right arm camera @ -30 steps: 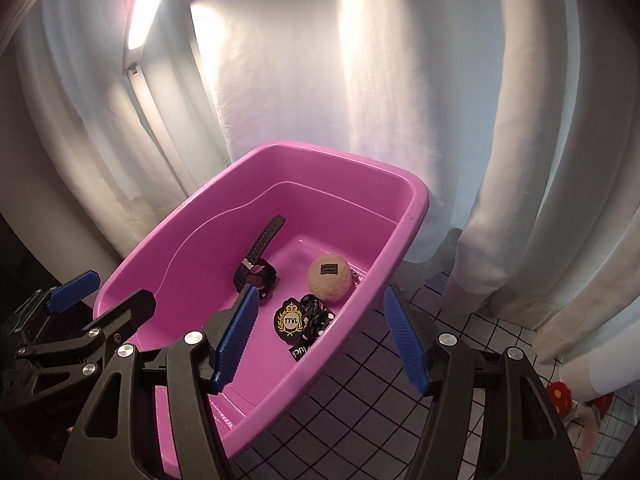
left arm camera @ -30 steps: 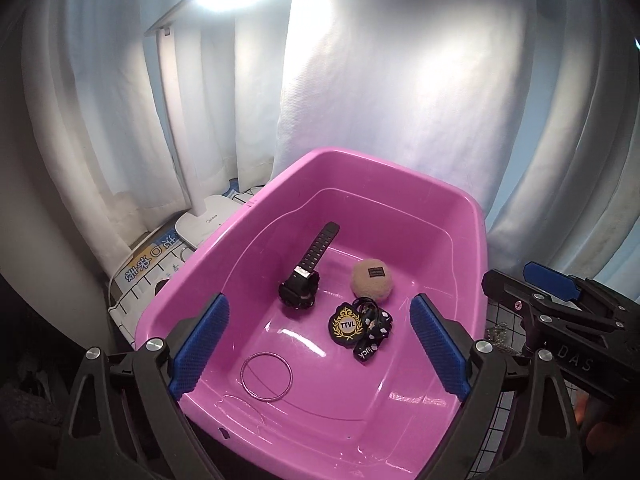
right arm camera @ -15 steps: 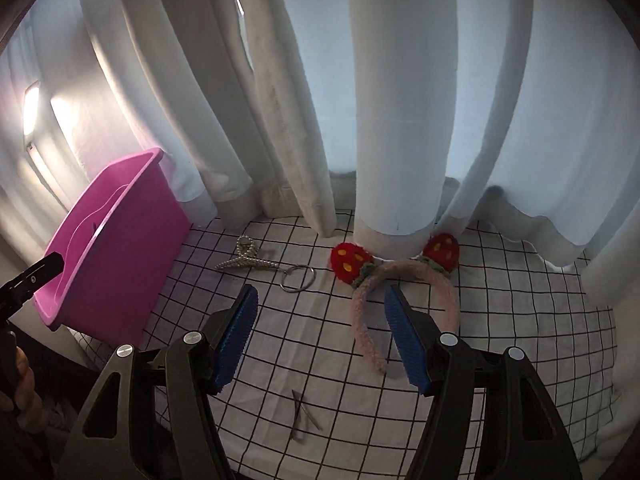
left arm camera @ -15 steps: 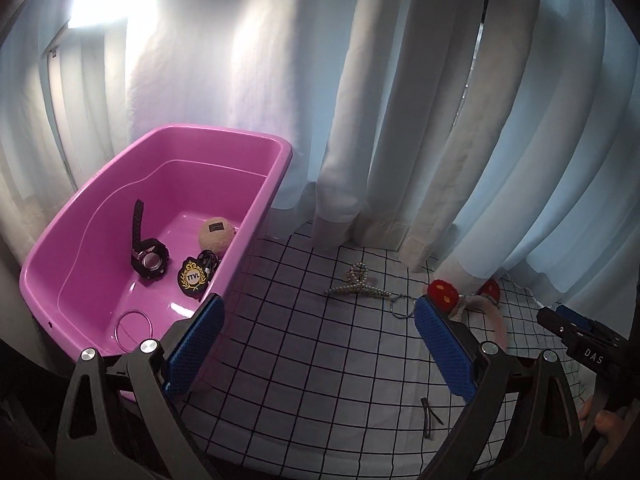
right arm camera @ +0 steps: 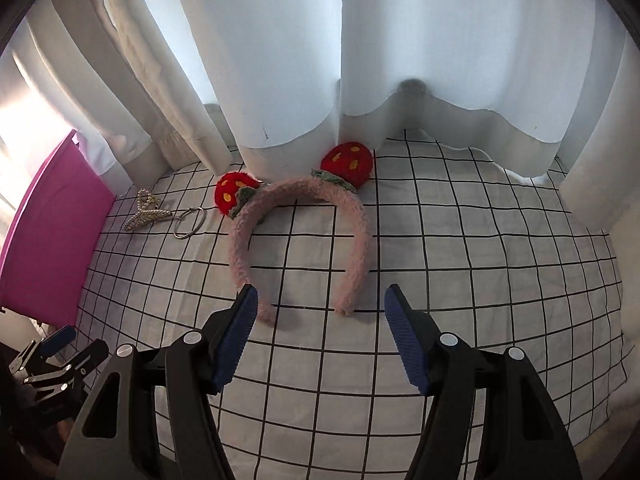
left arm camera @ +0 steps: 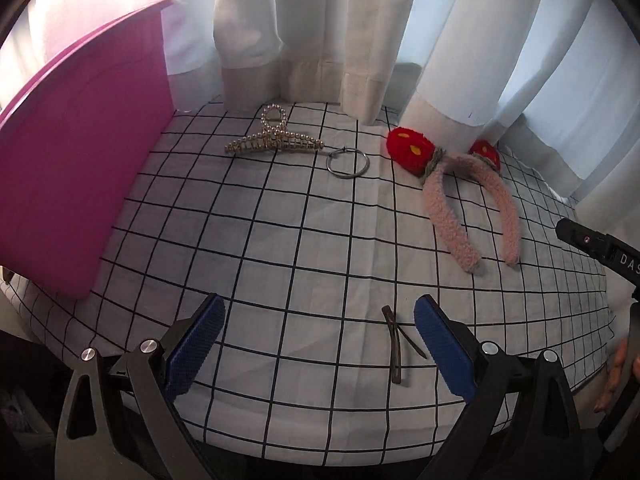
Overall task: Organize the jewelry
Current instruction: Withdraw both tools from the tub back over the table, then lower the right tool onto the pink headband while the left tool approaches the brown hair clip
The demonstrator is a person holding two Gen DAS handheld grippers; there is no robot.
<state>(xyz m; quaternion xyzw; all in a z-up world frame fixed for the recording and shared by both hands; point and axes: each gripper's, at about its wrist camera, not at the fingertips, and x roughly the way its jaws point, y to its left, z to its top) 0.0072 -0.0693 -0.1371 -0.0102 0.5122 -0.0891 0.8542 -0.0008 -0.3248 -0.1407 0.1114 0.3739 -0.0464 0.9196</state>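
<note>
On the checked cloth [left arm camera: 280, 240] lie a pearl hair claw [left arm camera: 272, 138], a metal ring [left arm camera: 348, 163], a fluffy pink headband [left arm camera: 452, 216] with red strawberry ears, and a thin brown hair clip [left arm camera: 396, 344]. My left gripper [left arm camera: 318, 338] hangs open low over the cloth, the hair clip just inside its right finger. My right gripper [right arm camera: 320, 328] is open over the two ends of the pink headband [right arm camera: 296, 236], nothing between its pads. The pearl claw [right arm camera: 146, 214] and ring [right arm camera: 190, 222] lie far to its left.
A pink plastic tub [left arm camera: 76, 192] stands at the cloth's left edge; only its outer wall shows [right arm camera: 44, 232]. White curtains [right arm camera: 360, 60] hang along the back, their hems resting on the cloth. The right gripper's body [left arm camera: 600, 244] pokes in at the right.
Both views have swung from the tub's inside rightward and down to the cloth. The tub now shows only its side, and the headband and hair clip lie close under the grippers.
</note>
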